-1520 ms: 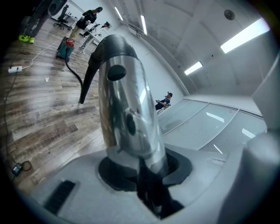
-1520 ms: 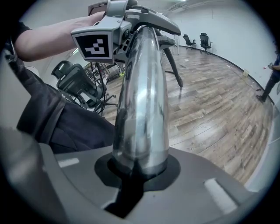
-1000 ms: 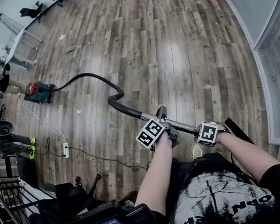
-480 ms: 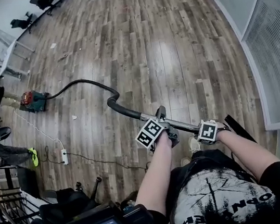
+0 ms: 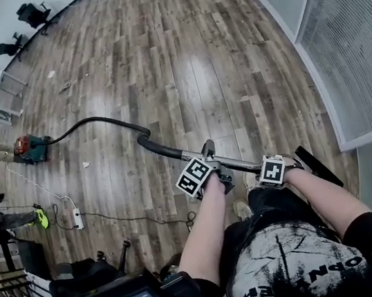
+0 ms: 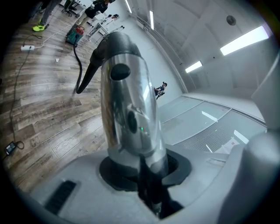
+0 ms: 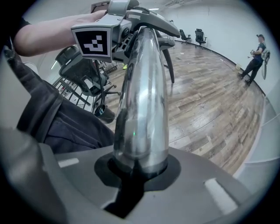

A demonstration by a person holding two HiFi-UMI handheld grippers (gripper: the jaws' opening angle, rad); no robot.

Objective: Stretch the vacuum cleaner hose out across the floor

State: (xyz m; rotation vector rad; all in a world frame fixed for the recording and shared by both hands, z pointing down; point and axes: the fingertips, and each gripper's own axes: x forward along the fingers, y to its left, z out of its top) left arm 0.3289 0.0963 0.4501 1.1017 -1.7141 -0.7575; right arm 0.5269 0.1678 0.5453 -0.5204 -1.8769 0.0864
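Clamping the wand [image 5: 241, 164]: left hand-held gripper [image 5: 213, 164] and right hand-held gripper [image 5: 288, 165]; mid-stretch, hose [image 5: 97, 120] bowed toward the vacuum cleaner [image 5: 30, 148]. Next, likely: draw the wand away until that bow straightens.

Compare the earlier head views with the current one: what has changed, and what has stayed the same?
The hose now arches flatter, and the vacuum cleaner sits nearer the picture's left edge as the view shifted. Unchanged: left gripper and right gripper stay clamped on the metal tube.
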